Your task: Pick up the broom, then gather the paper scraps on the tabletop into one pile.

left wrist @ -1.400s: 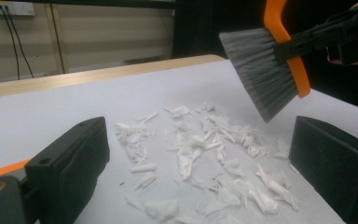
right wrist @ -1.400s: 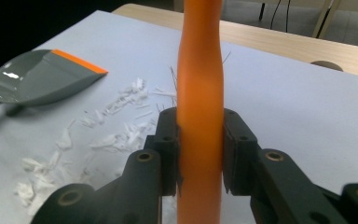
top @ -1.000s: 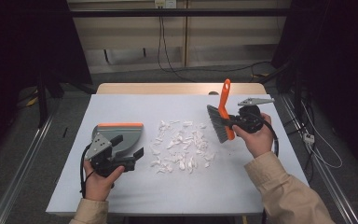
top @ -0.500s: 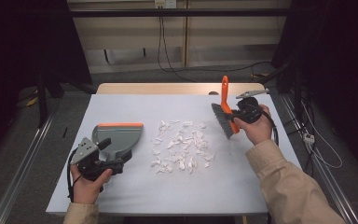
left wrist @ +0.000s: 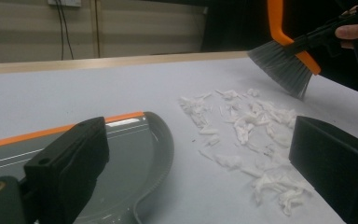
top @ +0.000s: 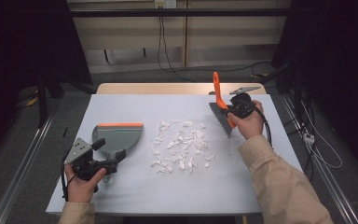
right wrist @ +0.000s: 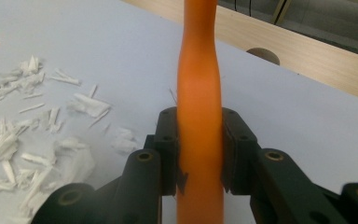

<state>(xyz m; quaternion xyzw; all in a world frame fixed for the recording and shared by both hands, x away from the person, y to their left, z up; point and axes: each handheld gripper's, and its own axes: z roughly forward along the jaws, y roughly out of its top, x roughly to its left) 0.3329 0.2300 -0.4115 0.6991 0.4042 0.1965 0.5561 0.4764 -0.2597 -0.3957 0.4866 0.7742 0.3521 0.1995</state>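
From the high view, the pale grey surface [top: 135, 196] carries a loose heap of white paper scraps [top: 181, 147] near its middle, and none of them lie in the grey plastic dustpan with the orange front lip [top: 118, 136] just to their left. So, as I judge it, the sweeping has not begun: both tools are in place, and the whole pile is left to move. The left gripper [top: 103, 161] sits at the near edge of the dustpan; whether its jaws bite on the pan's handle I cannot tell from up here. The right gripper [top: 235, 110] holds the orange-handled hand brush with grey bristles [top: 220, 112] at the far right of the scraps, bristles pointing down close to the surface.

In the left gripper view, the two black jaws stand wide apart with nothing visibly between them. The dustpan [left wrist: 135, 154] lies under the left jaw, and its handle is cut off below the frame. The scraps [left wrist: 247, 135] spread ahead, and the brush [left wrist: 282, 65] hangs beyond them, its bristle tips seemingly just off the surface.

In the right gripper view, the jaws are clenched on the brush's orange handle [right wrist: 199, 116], pads pressed to both sides. The bristles are out of frame; scraps [right wrist: 32, 130] lie to the left.
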